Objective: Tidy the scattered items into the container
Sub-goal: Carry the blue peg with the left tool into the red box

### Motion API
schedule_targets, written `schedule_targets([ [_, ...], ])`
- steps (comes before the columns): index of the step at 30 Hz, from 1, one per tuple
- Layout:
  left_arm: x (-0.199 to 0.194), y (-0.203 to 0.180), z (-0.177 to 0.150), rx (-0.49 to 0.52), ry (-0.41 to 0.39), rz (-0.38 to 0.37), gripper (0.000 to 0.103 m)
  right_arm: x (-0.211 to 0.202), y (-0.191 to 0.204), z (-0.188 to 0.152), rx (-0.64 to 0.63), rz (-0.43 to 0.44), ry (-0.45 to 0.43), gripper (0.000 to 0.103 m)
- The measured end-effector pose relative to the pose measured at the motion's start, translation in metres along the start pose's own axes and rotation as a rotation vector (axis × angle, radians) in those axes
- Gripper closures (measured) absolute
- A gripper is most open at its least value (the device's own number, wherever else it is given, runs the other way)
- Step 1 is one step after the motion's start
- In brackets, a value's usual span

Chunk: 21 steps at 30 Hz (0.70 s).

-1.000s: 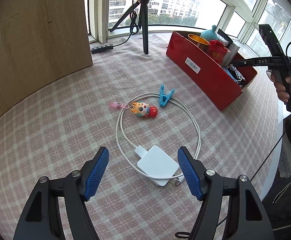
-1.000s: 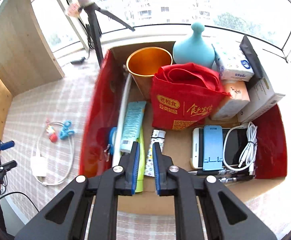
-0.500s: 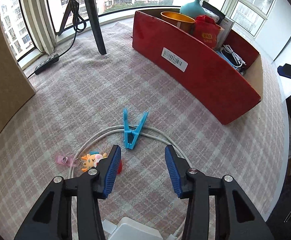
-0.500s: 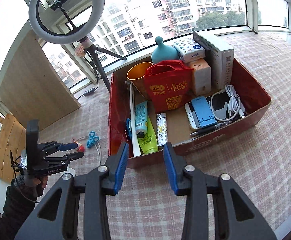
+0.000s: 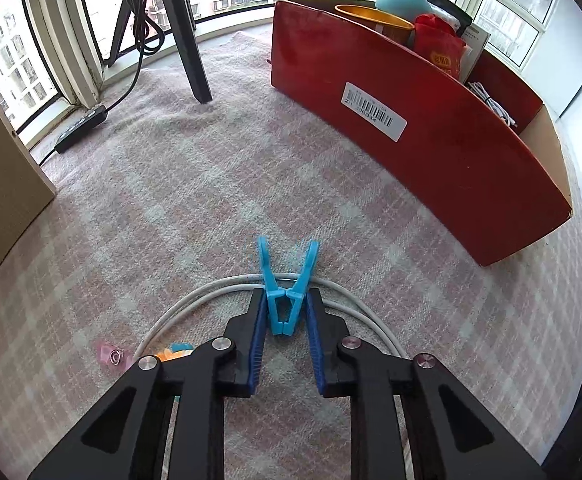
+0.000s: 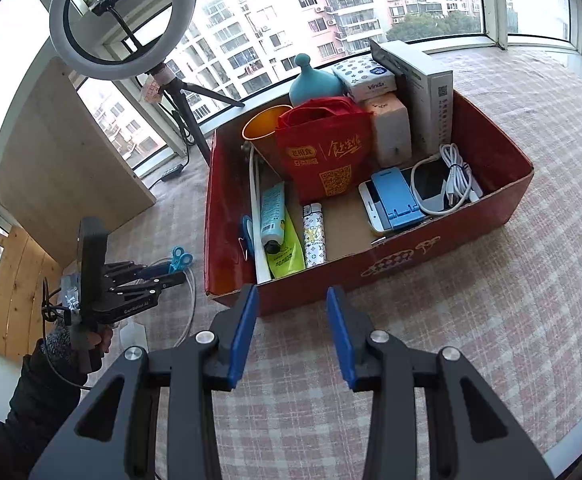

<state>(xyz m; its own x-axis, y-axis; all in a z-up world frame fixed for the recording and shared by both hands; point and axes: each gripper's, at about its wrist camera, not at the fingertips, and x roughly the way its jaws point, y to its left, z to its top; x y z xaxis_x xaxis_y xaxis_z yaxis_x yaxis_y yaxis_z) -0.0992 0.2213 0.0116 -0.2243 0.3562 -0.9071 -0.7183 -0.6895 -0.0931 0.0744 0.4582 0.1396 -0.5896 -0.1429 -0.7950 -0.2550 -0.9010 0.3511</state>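
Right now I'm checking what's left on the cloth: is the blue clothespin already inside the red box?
No, the blue clothespin lies on the checked cloth across the white cable, between the left claw pads, outside the red box.

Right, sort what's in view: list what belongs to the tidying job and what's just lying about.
Part of the job:
- blue clothes peg, between the left gripper's pads
- white cable under the peg
- small toy keychain
- red box, the container
- right gripper, open, empty

Just lying about:
- ring light on its tripod
- black power strip
- wooden board
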Motion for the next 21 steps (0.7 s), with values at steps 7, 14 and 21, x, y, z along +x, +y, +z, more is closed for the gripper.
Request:
schedule_targets([
  [7,-0.014,0.002,-0.011,-0.054,-0.028,-0.049,0.086,0.009,0.007,-0.012,-0.008,0.017,0.035,0.068],
  [14,-0.054,-0.025,-0.012,-0.068,-0.085,-0.1,0.086,0.008,0.007,-0.019,-0.003,0.036,0.045,0.068],
  [21,-0.076,-0.069,0.015,-0.078,-0.112,-0.112,0.086,-0.017,-0.023,-0.021,0.062,0.016,0.007,0.068],
])
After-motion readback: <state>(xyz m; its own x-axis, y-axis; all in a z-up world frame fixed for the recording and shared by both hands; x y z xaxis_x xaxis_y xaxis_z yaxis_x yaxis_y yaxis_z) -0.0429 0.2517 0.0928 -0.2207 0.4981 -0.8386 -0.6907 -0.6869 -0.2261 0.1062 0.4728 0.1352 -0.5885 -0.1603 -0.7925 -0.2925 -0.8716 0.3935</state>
